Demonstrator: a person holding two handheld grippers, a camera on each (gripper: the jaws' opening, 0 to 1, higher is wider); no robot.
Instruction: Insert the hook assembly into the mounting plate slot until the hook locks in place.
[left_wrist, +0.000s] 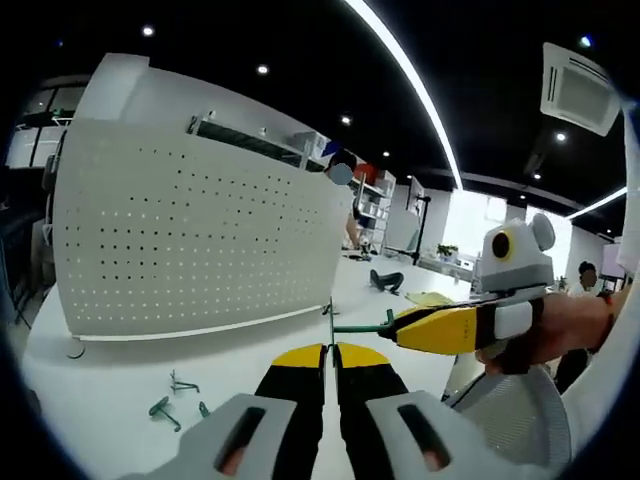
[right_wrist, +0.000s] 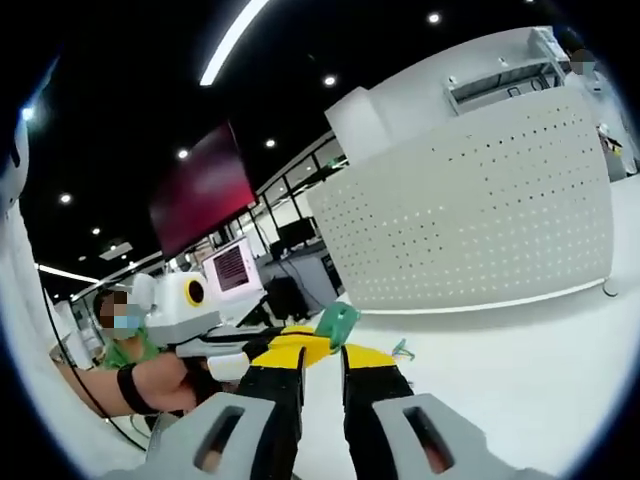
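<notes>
My left gripper (left_wrist: 330, 350) has its yellow-tipped jaws pressed together on a thin green plate (left_wrist: 331, 312), seen edge-on above the tips. My right gripper (left_wrist: 402, 326) comes in from the right, shut on a green hook (left_wrist: 365, 325) whose stem reaches left to that plate. In the right gripper view the plate (right_wrist: 337, 322) shows as a flat green tab just above my right gripper (right_wrist: 322, 356), and my left gripper (right_wrist: 296, 342) meets it from the left. A white perforated board (left_wrist: 200, 240) stands upright on the table behind, also large on the right (right_wrist: 470, 220).
Several loose green hooks (left_wrist: 165, 410) lie on the white table (left_wrist: 100, 400) near the board's foot. A dark object (left_wrist: 388, 281) lies farther back. A mesh chair back (left_wrist: 510, 420) is at the lower right. A person's hand (left_wrist: 575, 325) holds the right gripper.
</notes>
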